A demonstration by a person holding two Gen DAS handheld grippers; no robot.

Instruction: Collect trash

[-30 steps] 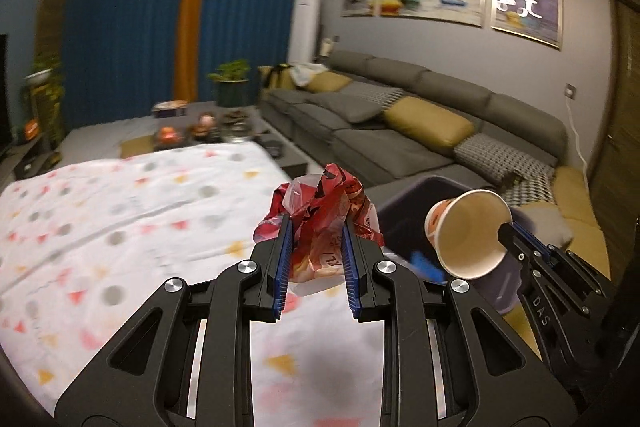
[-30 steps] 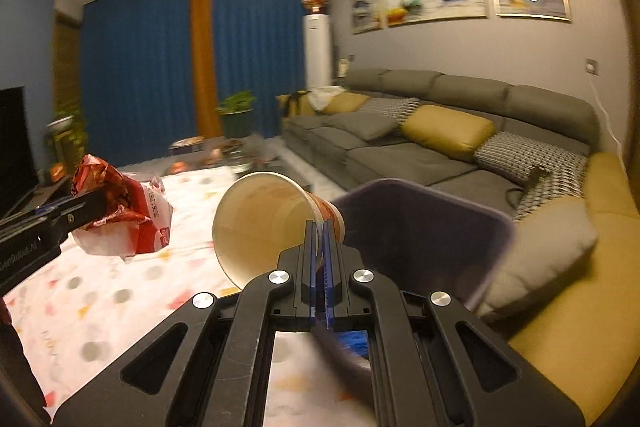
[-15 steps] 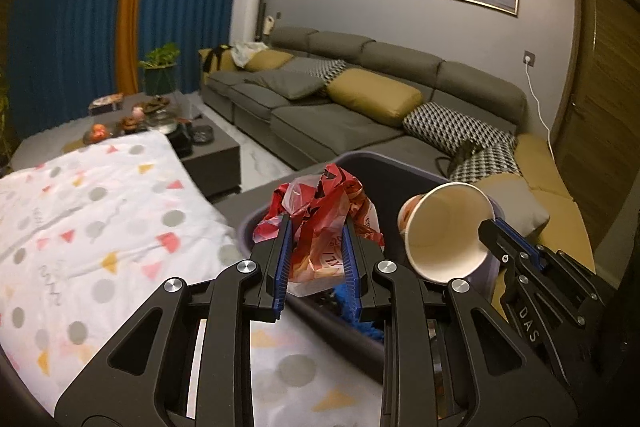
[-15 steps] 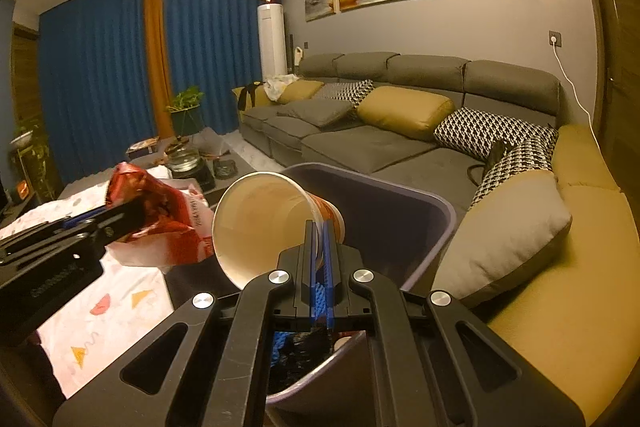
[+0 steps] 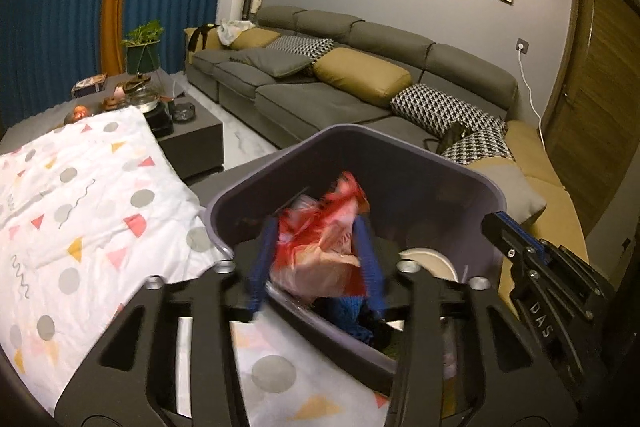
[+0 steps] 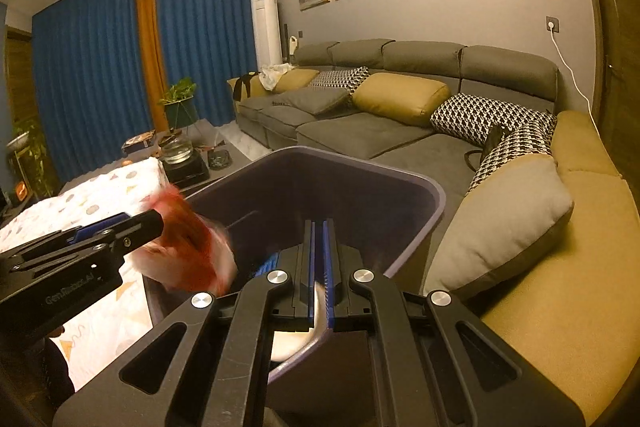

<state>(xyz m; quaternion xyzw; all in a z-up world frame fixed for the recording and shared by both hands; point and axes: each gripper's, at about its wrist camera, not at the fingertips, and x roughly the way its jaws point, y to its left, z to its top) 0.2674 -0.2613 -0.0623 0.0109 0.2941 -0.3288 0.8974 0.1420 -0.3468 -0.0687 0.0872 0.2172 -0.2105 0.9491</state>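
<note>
Right now my red wrapper [image 5: 320,247] is hanging blurred over the purple bin [image 5: 400,151], between my left gripper's [image 5: 316,259] opening jaws. My right gripper [image 6: 319,263] is staying clenched on a paper cup [image 6: 296,339] above the bin's rim.

Crumpled red wrapper [image 5: 320,247], blurred, over purple bin [image 5: 400,155]; paper cup [image 5: 428,261] inside.
</note>
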